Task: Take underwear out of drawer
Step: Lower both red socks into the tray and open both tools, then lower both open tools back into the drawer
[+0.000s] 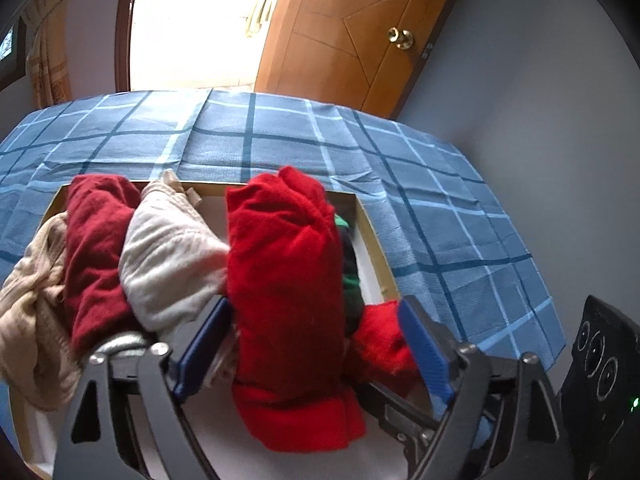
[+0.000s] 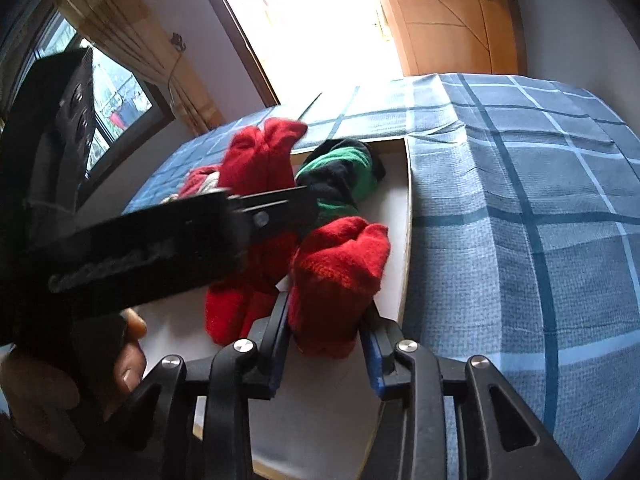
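An open drawer (image 1: 376,248) with a white floor holds several rolled garments: beige (image 1: 28,312), dark red (image 1: 96,248), cream (image 1: 168,256), a large bright red roll (image 1: 284,280), a green-and-black one (image 2: 344,172) and a small red roll (image 2: 340,276). My left gripper (image 1: 314,344) stands open and wide. The large red roll stands between its blue pads, and the right pad (image 1: 424,344) has the small red roll beside it. My right gripper (image 2: 326,344) is shut on the small red roll, with both pads against its sides. The left gripper's black body (image 2: 160,240) crosses the right wrist view.
The drawer lies on a bed with a blue plaid sheet (image 1: 440,208) that stretches behind and to the right. A person's hand (image 2: 128,360) holds the left gripper. An open wooden door (image 1: 352,32), a bright doorway and a curtained window (image 2: 116,92) lie beyond.
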The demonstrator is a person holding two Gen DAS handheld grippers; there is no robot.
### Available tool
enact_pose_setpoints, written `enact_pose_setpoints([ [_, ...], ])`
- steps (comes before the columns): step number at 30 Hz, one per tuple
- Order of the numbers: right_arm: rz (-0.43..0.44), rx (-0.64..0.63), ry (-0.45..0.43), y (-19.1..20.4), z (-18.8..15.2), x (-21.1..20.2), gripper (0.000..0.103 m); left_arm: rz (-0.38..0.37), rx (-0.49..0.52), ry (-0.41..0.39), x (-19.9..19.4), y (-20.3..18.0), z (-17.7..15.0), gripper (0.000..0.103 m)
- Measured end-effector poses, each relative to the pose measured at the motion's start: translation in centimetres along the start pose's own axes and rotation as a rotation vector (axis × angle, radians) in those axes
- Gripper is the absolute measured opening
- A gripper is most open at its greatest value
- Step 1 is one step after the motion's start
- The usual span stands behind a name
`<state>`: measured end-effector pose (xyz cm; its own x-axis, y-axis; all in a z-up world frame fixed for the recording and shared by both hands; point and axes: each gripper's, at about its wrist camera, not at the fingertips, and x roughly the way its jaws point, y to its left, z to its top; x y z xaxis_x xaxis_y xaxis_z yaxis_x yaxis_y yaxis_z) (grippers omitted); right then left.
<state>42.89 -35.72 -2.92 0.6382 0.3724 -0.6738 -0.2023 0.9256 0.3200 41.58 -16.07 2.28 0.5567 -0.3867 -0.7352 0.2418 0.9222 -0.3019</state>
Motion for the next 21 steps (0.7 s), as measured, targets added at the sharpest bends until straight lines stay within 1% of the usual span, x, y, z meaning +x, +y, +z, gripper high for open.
enact_pose_setpoints([
  [1, -0.002, 0.005, -0.012, -0.1, 0.0, -0.3, 0.052, 0.010, 0.003, -0.013, -0.5, -0.1, -0.3, 0.091],
  [2, 0.019, 0.018, -0.036, -0.2, -0.2, -1.0, 0.055, 0.028, 0.010, -0.022, -0.9, -0.2, -0.5, 0.095],
  [3, 0.028, 0.030, -0.050, -0.2, -0.3, -1.4, 0.061, 0.051, 0.015, -0.032, -1.3, -0.2, -0.7, 0.099],
  [4, 0.034, 0.044, -0.070, -0.3, -0.5, -2.1, 0.062, 0.068, 0.018, -0.046, -1.7, -0.3, -0.9, 0.099],
  [5, 0.035, 0.051, -0.085, -0.4, -0.6, -2.5, 0.062, 0.073, 0.025, -0.065, -2.4, -0.3, -1.1, 0.099],
  [8, 0.027, 0.067, -0.117, -0.3, -1.2, -4.0, 0.062, 0.077, 0.044, -0.088, -3.8, -0.3, -1.8, 0.099],
  [12, 0.016, 0.089, -0.149, -0.1, -2.0, -5.5, 0.062, 0.113, 0.085, -0.125, -5.4, -0.5, -3.1, 0.099],
  [18, 0.026, 0.123, -0.186, 0.3, -4.3, -7.6, 0.062, 0.142, 0.142, -0.149, -7.4, -0.5, -5.6, 0.099],
  [21, 0.033, 0.138, -0.194, 0.4, -5.3, -8.2, 0.062, 0.141, 0.150, -0.153, -8.2, -0.4, -6.7, 0.099],
])
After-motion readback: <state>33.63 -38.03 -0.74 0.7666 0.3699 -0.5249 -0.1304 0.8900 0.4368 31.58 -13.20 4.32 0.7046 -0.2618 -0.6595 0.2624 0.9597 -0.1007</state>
